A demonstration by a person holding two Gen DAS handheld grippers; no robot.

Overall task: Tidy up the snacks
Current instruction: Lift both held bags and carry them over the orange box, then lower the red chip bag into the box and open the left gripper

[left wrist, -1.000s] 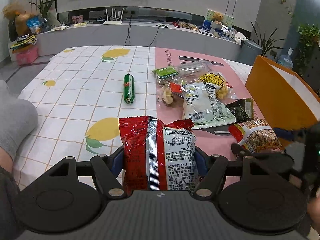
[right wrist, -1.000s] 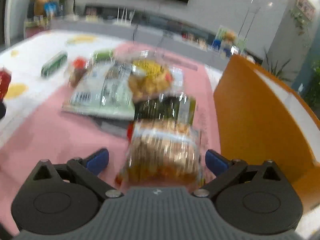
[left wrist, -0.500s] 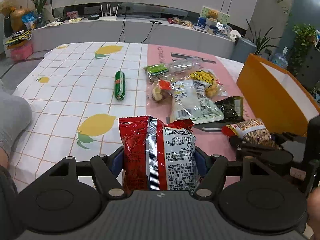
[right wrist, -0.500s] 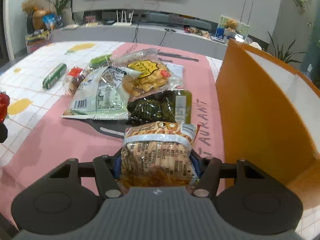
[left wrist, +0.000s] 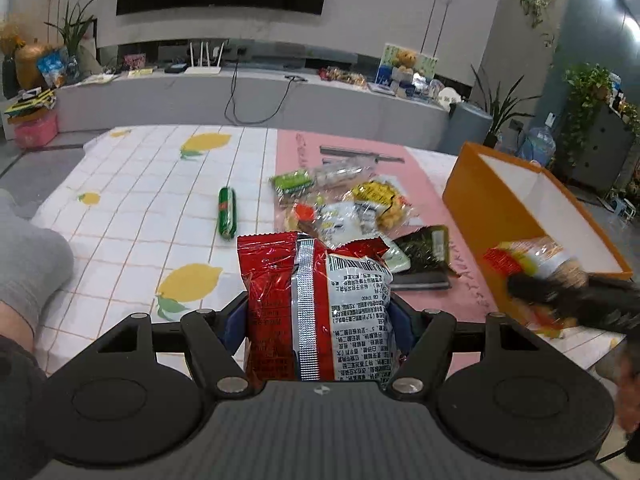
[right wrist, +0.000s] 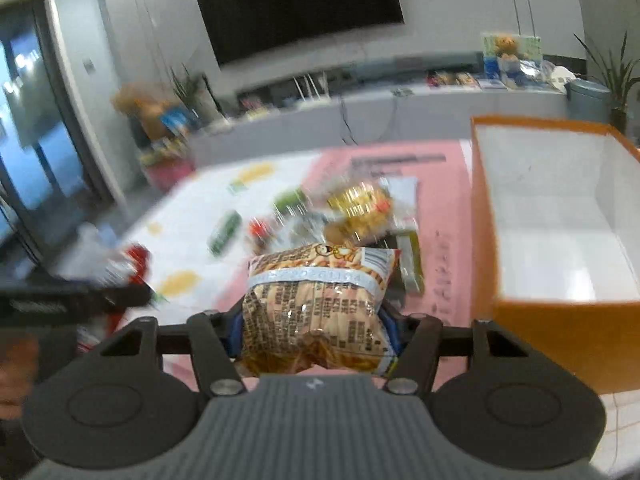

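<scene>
My left gripper is shut on a red and silver snack bag and holds it above the near table edge. My right gripper is shut on an orange cracker bag, lifted next to the orange box. In the left wrist view the cracker bag is blurred at the near corner of the orange box. The box's white inside holds nothing. A pile of snack packs lies on the pink mat.
A green sausage stick lies alone on the lemon-print cloth. A dark green seaweed pack lies near the box. A grey-sleeved arm is at the left edge. A counter with clutter stands behind the table.
My right gripper has lifted the cracker bag and swung it up beside the orange box. My left gripper has risen a little with the red bag still held.
</scene>
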